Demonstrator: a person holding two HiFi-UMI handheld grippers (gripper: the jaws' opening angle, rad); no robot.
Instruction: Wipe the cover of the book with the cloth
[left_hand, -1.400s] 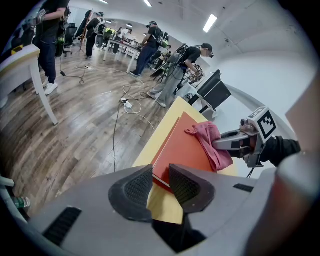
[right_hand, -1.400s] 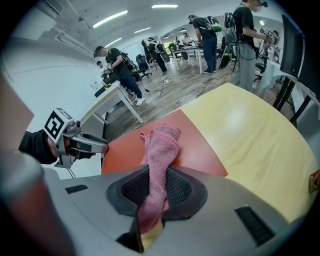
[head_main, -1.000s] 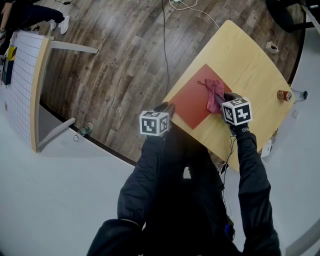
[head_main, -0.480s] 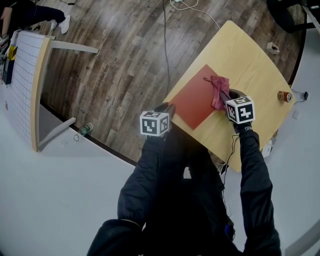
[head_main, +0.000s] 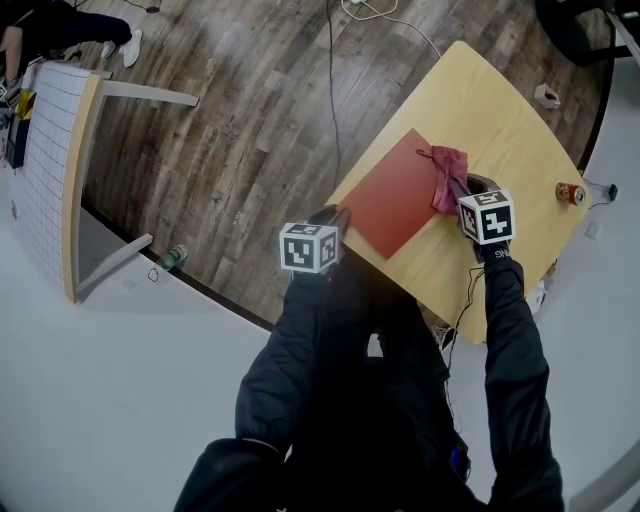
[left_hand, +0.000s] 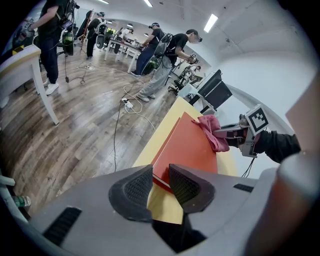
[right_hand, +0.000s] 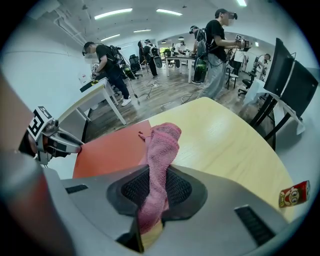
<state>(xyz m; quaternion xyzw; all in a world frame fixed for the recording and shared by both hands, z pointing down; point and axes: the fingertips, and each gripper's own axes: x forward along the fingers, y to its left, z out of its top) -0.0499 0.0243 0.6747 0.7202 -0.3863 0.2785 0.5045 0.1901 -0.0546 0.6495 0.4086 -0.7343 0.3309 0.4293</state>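
My right hand-held gripper (right_hand: 159, 180) clamps the limp cloth's (right_hand: 162, 142) end. My left hand-held gripper (left_hand: 161, 174) gapes at the stiff book's (left_hand: 190, 147) corner.

A person wears a black long-sleeved jacket (head_main: 300, 400). The left hand-held gripper (left_hand: 159, 174) and right hand-held gripper (right_hand: 158, 175) are grey plastic with dark ribbed pads (left_hand: 136, 187). Each carries a white cube (head_main: 308, 247) printed with black square markers.

Pink cloth (right_hand: 163, 144) tight in right hand-held gripper (right_hand: 158, 186), far end at edge of red book (right_hand: 105, 151).
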